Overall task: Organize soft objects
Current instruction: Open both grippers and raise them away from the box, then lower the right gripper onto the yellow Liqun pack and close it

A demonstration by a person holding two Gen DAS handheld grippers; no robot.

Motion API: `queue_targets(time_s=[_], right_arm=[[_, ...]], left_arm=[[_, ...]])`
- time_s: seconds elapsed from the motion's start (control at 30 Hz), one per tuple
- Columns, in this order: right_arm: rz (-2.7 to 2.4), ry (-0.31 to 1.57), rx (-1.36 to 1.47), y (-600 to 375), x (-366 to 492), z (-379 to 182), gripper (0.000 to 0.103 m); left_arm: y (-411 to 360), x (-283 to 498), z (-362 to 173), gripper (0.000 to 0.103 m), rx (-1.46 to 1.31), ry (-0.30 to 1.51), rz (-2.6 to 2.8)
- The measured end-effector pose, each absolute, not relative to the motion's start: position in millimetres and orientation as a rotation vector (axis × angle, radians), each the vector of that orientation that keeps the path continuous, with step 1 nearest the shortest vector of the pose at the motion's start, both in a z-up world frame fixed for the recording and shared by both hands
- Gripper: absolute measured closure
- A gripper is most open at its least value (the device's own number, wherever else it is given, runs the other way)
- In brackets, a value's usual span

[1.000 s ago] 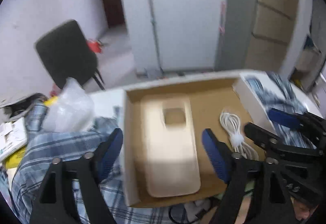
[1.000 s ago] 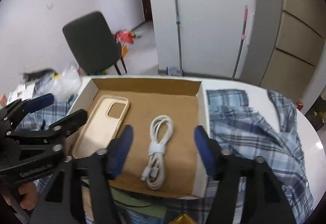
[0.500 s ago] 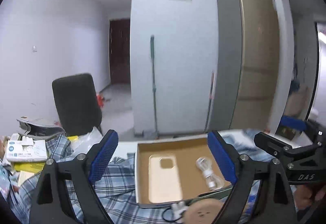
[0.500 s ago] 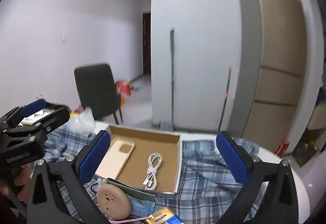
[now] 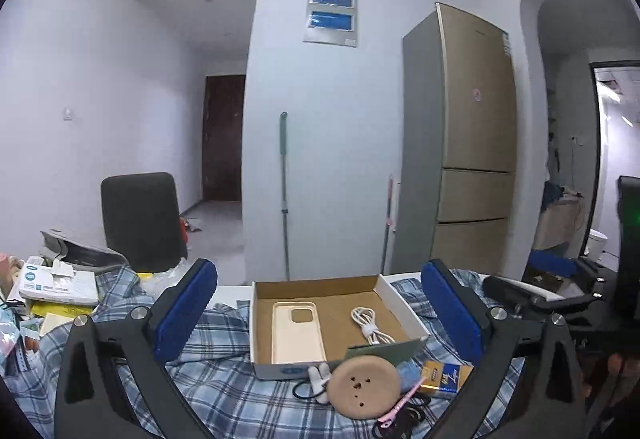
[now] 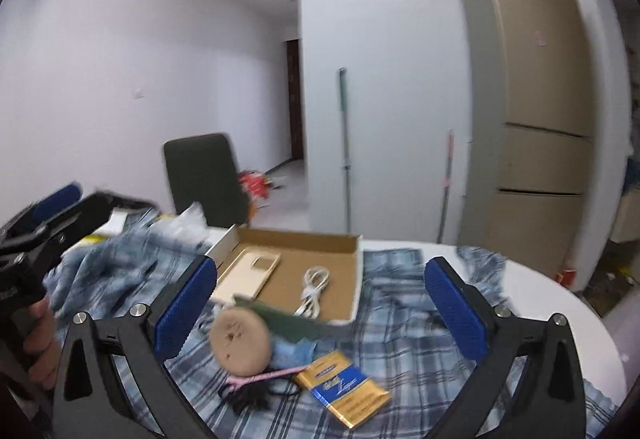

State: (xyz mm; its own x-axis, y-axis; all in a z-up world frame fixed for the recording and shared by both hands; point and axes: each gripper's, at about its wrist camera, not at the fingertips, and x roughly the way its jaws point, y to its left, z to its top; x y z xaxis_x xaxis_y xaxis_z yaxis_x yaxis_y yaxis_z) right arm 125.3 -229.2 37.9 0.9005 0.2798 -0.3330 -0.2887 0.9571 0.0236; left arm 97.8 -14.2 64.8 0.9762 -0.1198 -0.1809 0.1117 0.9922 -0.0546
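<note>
Beige phone case (image 5: 297, 332) & coiled white cable (image 5: 370, 326) flat in cardboard box (image 5: 316, 286).

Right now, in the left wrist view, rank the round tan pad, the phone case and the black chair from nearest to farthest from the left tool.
1. Round tan pad, nearest the left tool, in front of the box.
2. Phone case, inside the box, left part.
3. Black chair, beyond the table, far left.

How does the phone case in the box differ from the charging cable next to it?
The phone case is a flat, cream rectangle with a camera cutout; the charging cable is white, thin and coiled, bound by a tie. The case covers far more of the box floor than the cable. The case lies toward the left wall, the cable toward the right. Both lie flat inside the cardboard box.
</note>
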Motion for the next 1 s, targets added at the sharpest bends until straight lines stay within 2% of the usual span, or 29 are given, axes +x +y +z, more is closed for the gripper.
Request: queue_targets(time_s=[0.4,0.7,0.93,1.0], right_arm=[[0.318,0.404,-0.056,-226.1,132.9,0.7,0.0],[0.298,0.439,-0.082,-225.0,137.3,-6.3,0.001],[0.248,0.625,-0.061,-235.9,163.9,-20.9,0.025],[0.233,0.682,-0.039,-242.2,171.8,-25.6,0.035]], left_arm=[[-16.4,93.6,33.2,0.0,-0.04,0.189,-0.155],[-14.7,96.8,16.5,0.0,-0.05,0.204,-0.175],[-15.8,102.5,12.8,0.0,-0.046,0.231,-0.161],[-15.0,105.6,11.6,0.0,-0.052,0.244,-0.159]])
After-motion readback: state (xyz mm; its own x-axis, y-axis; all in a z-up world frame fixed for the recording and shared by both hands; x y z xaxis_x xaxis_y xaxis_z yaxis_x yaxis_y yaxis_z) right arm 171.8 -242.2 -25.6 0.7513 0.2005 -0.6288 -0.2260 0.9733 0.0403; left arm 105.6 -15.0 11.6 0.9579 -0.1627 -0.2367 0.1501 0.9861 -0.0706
